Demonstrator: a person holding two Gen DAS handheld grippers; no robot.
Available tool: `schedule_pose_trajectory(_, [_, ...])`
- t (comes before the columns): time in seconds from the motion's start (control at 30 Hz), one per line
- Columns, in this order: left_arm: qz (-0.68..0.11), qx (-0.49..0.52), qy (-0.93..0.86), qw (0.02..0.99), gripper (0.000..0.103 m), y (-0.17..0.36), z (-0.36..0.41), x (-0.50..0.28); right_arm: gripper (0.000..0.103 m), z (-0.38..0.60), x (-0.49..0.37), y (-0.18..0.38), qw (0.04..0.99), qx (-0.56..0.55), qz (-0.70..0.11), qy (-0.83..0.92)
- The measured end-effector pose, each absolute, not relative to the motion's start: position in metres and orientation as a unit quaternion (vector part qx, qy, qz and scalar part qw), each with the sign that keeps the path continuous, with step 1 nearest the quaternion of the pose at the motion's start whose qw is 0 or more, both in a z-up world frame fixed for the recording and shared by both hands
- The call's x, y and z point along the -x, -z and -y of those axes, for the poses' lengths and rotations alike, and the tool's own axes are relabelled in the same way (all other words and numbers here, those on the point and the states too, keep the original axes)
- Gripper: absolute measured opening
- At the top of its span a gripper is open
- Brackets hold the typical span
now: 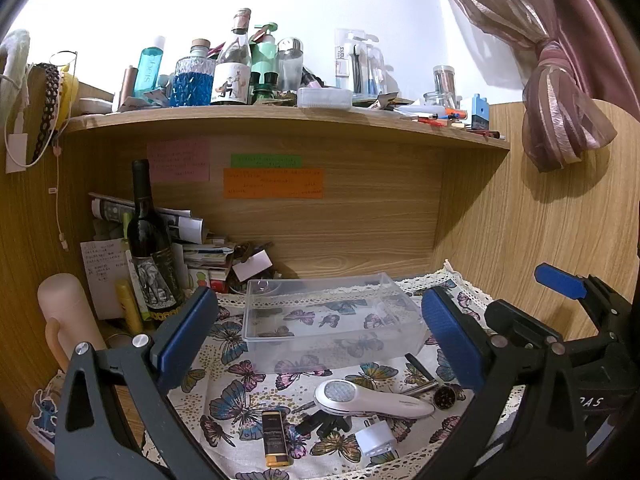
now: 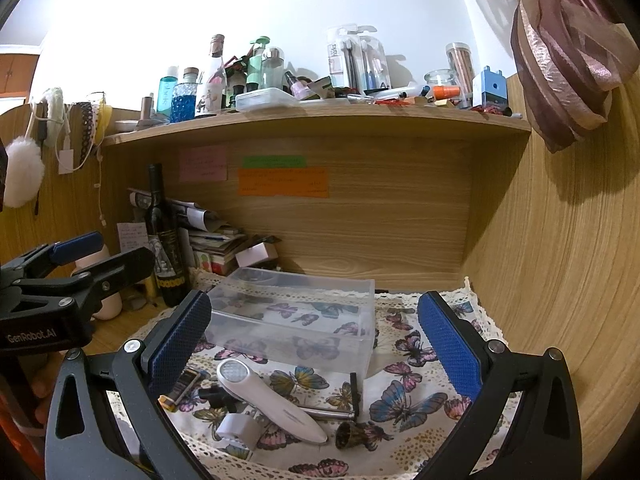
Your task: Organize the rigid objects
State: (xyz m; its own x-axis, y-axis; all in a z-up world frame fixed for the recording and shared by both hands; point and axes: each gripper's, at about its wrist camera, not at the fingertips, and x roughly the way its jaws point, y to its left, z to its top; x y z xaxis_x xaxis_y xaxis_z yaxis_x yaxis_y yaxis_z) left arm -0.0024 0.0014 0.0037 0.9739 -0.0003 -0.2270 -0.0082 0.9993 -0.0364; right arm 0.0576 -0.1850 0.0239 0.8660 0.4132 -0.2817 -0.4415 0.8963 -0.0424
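A clear plastic box stands empty on the butterfly cloth. In front of it lie a white handheld device, a black-and-yellow lighter, a white plug adapter, a black clip, a metal razor and a small dark cap. My left gripper is open and empty above these items. My right gripper is open and empty, to the right of the left one.
A wine bottle, papers and a pink bottle crowd the desk's back left. A shelf above holds several bottles. Wooden walls close the back and right. A curtain hangs at upper right.
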Motion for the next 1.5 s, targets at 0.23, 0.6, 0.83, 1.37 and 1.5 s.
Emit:
schedule_pose_trajectory(0.23, [-0.115, 0.019, -0.002, 0.993, 0.103, -0.004, -0.0013, 0.0017, 0.103, 0.1856, -0.0577, -0.0239, 0.965, 0.052, -0.134, -0.221])
schedule_pose_trajectory(0.6, [-0.115, 0.02, -0.002, 0.993, 0.103, -0.0046, -0.0004, 0.0014, 0.103, 0.186, -0.0578, -0.0238, 0.964, 0.051, -0.135, -0.222])
schedule_pose_trajectory(0.83, [-0.114, 0.02, 0.003, 0.993, 0.103, -0.0025, 0.0047, -0.0002, 0.103, 0.1859, -0.058, -0.0237, 0.964, 0.051, -0.135, -0.222])
schedule_pose_trajectory(1.37, [-0.115, 0.027, 0.001, 0.993, 0.103, -0.0035, 0.0042, 0.0018, 0.103, 0.1838, -0.0579, -0.0233, 0.964, 0.049, -0.137, -0.225])
schedule_pose_trajectory(1.5, [-0.122, 0.032, 0.003, 0.992, 0.103, -0.0005, -0.0021, -0.0021, 0.103, 0.1824, -0.0588, -0.0222, 0.964, 0.048, -0.139, -0.223])
